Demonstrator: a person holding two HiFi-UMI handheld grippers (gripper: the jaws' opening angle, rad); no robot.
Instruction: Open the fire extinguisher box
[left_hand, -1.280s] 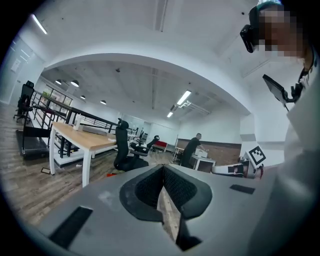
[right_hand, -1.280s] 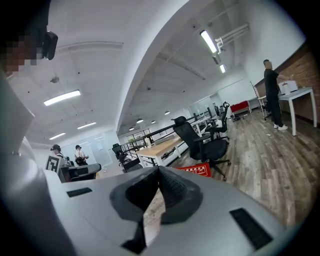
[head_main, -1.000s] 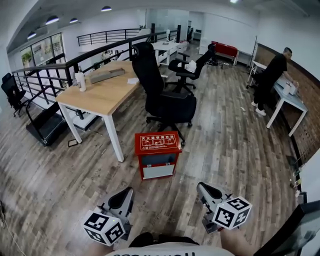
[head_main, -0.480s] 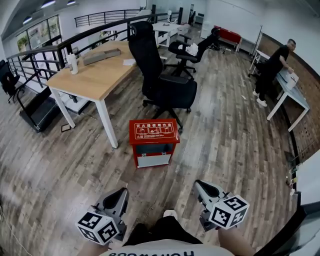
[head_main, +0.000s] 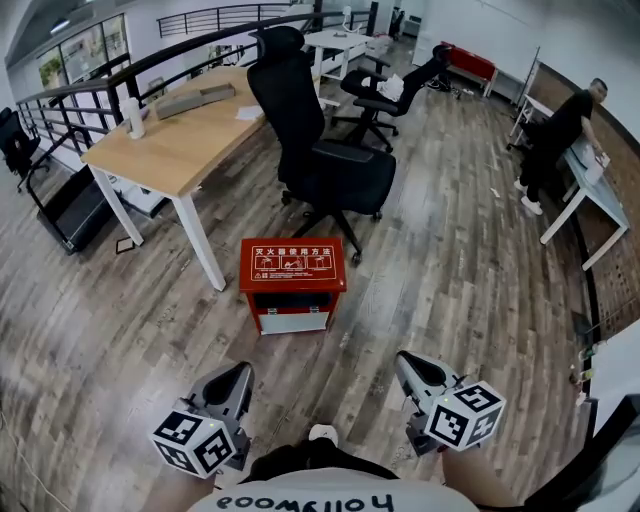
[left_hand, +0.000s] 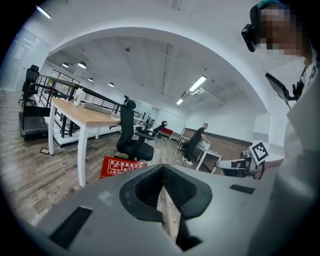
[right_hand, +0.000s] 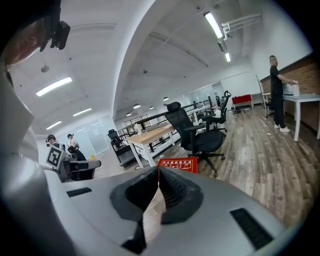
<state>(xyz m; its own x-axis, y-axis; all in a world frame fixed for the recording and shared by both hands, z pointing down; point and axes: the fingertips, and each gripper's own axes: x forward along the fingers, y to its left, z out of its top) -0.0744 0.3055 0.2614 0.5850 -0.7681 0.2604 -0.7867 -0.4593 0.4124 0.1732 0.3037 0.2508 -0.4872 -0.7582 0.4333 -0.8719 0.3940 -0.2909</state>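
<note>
Box (head_main: 292, 272) on floor ahead, lid down, between table (head_main: 170, 150) leg and chair (head_main: 335, 175), well apart from both grippers. Best to close in, get low, square up to the front, then lift the lid edge. Left gripper (head_main: 234, 378) and right gripper (head_main: 410, 366) low by the body, pointing forward; fingers (left_hand: 176, 189) pressed together, holding nothing.

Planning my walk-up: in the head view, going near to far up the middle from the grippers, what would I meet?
fire extinguisher box → tall black office chair → second black chair → white desk
</note>
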